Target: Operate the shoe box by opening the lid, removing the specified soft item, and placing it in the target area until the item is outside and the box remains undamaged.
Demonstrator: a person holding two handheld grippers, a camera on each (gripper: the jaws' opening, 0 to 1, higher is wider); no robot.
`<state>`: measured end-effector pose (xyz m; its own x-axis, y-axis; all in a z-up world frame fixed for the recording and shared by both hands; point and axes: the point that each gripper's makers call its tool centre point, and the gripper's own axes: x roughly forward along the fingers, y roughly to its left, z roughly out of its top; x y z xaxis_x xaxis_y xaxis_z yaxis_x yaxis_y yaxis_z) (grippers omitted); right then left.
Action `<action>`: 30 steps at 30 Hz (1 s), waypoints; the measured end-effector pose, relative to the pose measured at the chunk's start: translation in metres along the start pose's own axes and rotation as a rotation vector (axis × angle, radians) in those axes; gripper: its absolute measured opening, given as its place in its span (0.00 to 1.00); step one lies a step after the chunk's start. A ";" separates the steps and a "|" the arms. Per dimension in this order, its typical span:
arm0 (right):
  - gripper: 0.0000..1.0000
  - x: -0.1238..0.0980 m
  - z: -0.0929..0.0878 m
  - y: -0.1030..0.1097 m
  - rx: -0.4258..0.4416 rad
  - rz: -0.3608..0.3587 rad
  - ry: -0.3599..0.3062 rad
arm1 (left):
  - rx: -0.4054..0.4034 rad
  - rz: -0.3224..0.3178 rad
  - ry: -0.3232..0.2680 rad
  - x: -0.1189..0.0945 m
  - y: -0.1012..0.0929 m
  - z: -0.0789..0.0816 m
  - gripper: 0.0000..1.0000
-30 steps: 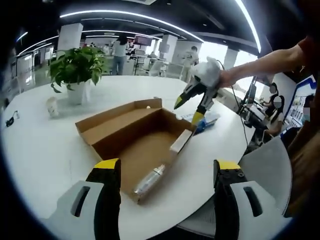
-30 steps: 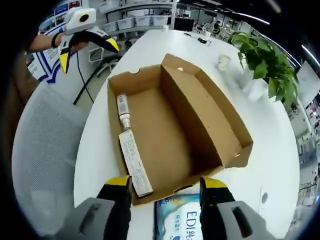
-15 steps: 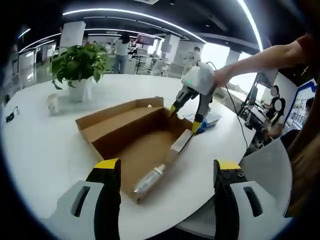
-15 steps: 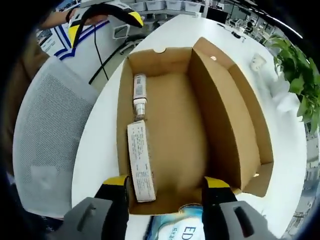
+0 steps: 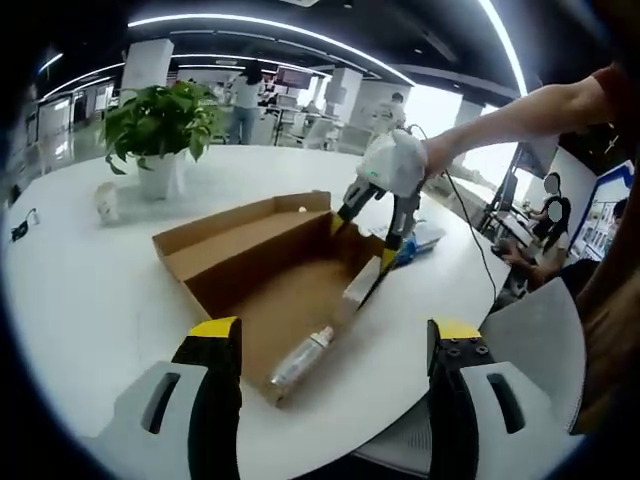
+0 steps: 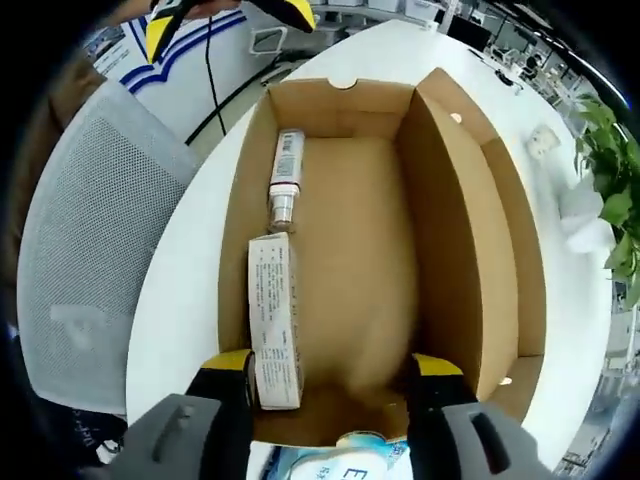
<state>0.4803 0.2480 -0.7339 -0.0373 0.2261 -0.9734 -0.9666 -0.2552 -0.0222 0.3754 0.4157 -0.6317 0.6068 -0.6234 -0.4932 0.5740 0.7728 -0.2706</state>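
- With its lid already folded back, the shoe box (image 6: 440,230) lies open on the white table (image 5: 90,290), a slim carton (image 6: 275,315) and a tube (image 6: 285,175) along one inner wall.
- The right tool (image 5: 372,232), jaws spread, has dropped from above the rim into the box mouth over the last second, nearing the carton.
- A blue-and-white soft pack (image 6: 350,458) sits just outside the box.
- The left tool (image 5: 325,345) hangs back, spread and empty.

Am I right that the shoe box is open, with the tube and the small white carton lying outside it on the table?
Not quite. The shoe box is open, but the tube and the small white carton lie inside it, along one wall, not out on the table. The right gripper view, looking down into the box, shows this.
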 end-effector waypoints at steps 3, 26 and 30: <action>0.53 -0.002 -0.002 -0.003 -0.002 -0.018 0.002 | 0.003 -0.003 0.000 0.001 -0.001 0.000 0.76; 0.40 0.025 0.021 0.019 -0.086 0.013 0.011 | -0.006 0.011 -0.007 -0.005 0.004 -0.001 0.76; 0.34 0.034 0.021 0.019 -0.101 0.004 0.036 | -0.005 0.007 -0.010 -0.004 0.002 0.001 0.76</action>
<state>0.4552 0.2704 -0.7625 -0.0302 0.1914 -0.9810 -0.9359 -0.3500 -0.0394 0.3748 0.4198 -0.6295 0.6164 -0.6188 -0.4869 0.5665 0.7780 -0.2715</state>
